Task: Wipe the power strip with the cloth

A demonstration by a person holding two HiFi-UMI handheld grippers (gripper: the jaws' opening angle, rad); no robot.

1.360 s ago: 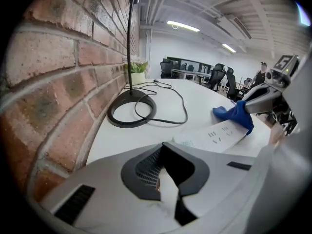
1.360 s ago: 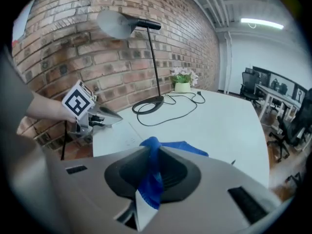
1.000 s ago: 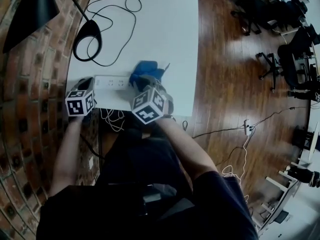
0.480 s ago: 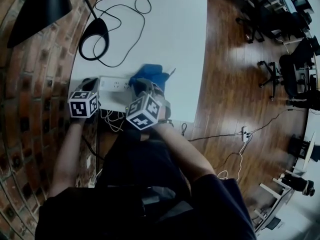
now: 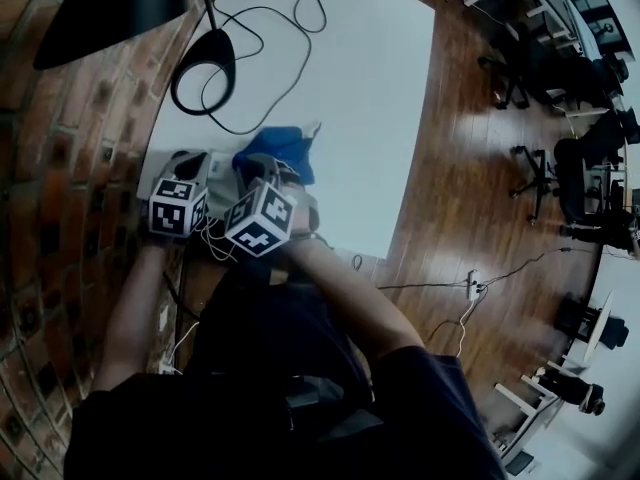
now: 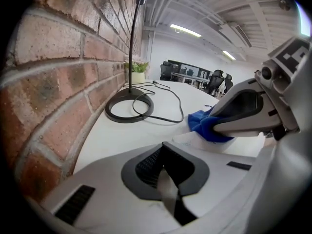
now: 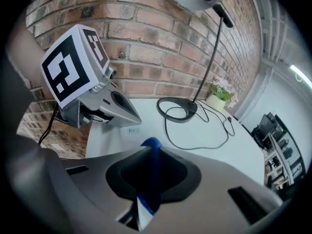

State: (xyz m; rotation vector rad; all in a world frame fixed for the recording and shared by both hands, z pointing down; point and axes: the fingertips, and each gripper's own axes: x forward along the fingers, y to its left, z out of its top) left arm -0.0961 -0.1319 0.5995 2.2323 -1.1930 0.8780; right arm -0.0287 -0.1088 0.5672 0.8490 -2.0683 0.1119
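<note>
Between the fingers of the right gripper (image 7: pixel 149 152) a blue fabric cloth (image 7: pixel 152 177) is pinched. Just ahead of the left gripper (image 6: pixel 163 152), whose fingers are pressed together and empty, the white plastic power strip (image 6: pixel 200 141) lies on the white table (image 5: pixel 370 118), seemingly under the cloth's edge.

wall (image 5: pixel 70 148) left, lamp (image 5: pixel 212 56) ahead, table (image 5: pixel 370 98) free right

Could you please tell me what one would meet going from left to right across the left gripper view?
brick wall → lamp base → blue cloth → right gripper, shut on that cloth
</note>
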